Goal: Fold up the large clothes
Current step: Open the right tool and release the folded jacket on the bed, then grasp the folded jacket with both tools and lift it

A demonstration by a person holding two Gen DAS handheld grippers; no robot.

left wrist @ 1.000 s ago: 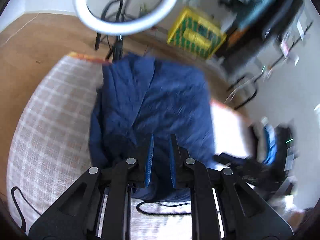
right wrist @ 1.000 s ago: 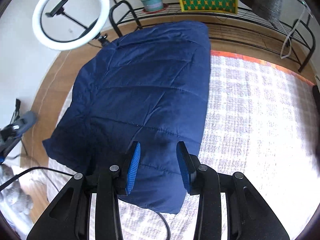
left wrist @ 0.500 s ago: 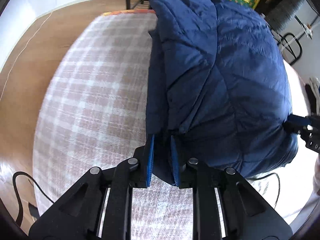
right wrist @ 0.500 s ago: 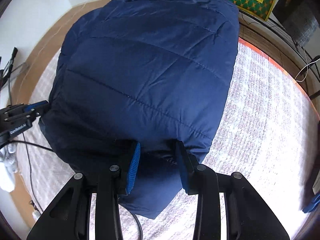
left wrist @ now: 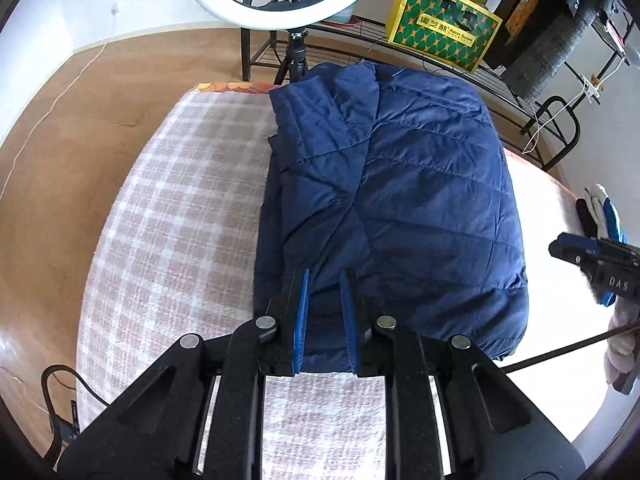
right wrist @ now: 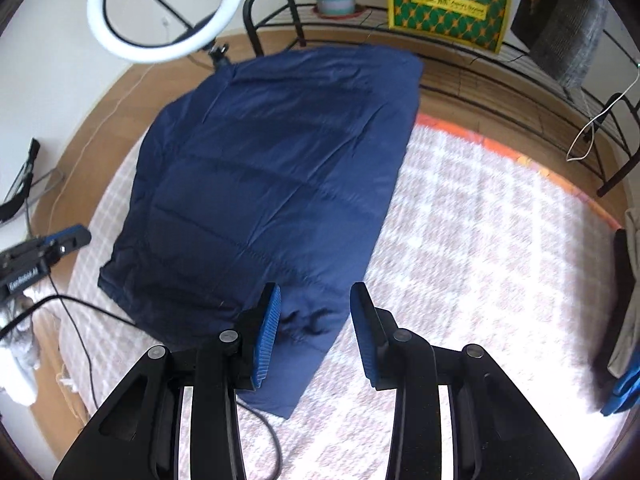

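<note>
Now I am partway through the fold: 1 jacket (left wrist: 400, 208) lies doubled over on the bed (left wrist: 176, 208), its far end hanging over the bed's far edge and its near hem short of the near edge. My left gripper (left wrist: 323, 312) has its jaws close together with the near hem between them; whether the pads pinch it I cannot tell. My right gripper (right wrist: 315, 320) stands apart over the jacket's near corner, pads clear of the cloth. Next, I judge, both must clamp the near hem and carry it toward the far edge. Counted: 1 jacket, 2 grippers, 1 ring light (right wrist: 164, 8), 1 green box (left wrist: 444, 36).
</note>
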